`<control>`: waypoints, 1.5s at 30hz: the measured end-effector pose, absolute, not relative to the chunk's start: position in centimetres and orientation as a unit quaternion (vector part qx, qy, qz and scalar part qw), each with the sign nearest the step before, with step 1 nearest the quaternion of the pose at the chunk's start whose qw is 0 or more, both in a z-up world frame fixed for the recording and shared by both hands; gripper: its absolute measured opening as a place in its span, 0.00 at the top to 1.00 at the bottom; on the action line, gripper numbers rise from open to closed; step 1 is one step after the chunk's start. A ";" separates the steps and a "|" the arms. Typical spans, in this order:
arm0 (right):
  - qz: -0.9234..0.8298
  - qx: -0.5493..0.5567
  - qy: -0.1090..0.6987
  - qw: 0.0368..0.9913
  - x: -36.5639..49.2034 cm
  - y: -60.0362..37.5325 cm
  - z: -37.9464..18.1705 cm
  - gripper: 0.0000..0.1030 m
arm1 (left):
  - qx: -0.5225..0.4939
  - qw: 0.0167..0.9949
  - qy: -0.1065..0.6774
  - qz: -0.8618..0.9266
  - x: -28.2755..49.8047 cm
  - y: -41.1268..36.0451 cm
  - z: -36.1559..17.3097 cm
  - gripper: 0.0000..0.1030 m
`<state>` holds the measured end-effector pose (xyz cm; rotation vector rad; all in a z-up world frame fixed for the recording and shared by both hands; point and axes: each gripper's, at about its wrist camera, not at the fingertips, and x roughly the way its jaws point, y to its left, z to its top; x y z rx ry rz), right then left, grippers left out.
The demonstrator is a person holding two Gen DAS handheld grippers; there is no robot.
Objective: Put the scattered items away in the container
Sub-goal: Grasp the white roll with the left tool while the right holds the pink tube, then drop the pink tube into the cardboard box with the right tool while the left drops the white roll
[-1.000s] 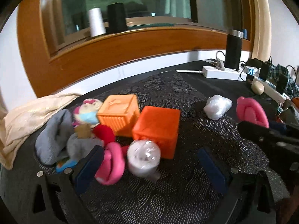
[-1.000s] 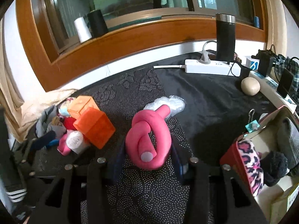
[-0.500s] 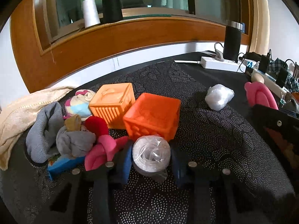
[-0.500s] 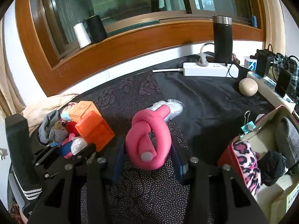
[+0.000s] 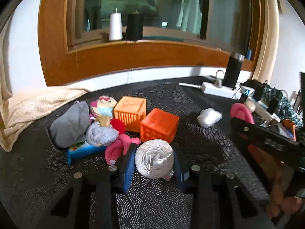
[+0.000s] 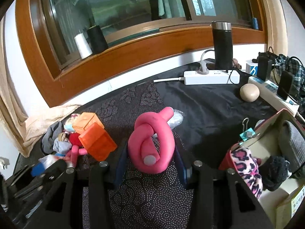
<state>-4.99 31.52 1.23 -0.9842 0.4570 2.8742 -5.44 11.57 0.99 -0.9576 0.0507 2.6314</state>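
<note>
My left gripper [image 5: 154, 159] is shut on a white roll of string wrapped in plastic [image 5: 154, 160], held just above the dark table. My right gripper [image 6: 150, 153] is shut on a knotted pink foam tube [image 6: 151, 143], lifted over the table. Behind the left gripper lies the pile: two orange cubes [image 5: 159, 126], a second pink knot [image 5: 119, 146], grey socks [image 5: 102, 134], a blue pack [image 5: 83, 149]. A clear plastic bag [image 5: 209, 117] lies further right. The open cardboard box [image 6: 266, 145] at the right holds a leopard-print cloth [image 6: 246, 164] and dark woolly items.
A white power strip [image 6: 211, 77], a black flask [image 6: 223, 44], a beige ball [image 6: 249, 92] and chargers line the table's back right. A cream cloth [image 5: 32, 105] hangs over the left edge. Two thread cones [image 5: 124, 26] stand on the window sill.
The left gripper moved in on the white roll, shut on it and raised it slightly. The right gripper lifted the pink knot a little higher and toward the box side.
</note>
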 end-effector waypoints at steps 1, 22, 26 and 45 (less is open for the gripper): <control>0.936 -0.315 0.151 0.037 -4.8 31.7 1.4 0.52 | -0.333 0.172 0.016 0.927 -5.0 11.6 1.4 0.63; 0.931 -0.264 0.217 0.126 7.2 45.4 5.1 0.34 | -0.284 0.299 0.041 0.910 1.6 21.3 6.8 0.63; 0.929 -0.229 0.244 0.156 10.2 47.8 6.2 0.34 | -0.280 0.328 0.058 0.900 2.7 24.5 7.0 0.63; 0.925 -0.188 0.268 0.194 13.4 49.8 7.1 0.34 | -0.298 0.417 0.085 0.855 6.2 33.4 5.5 0.36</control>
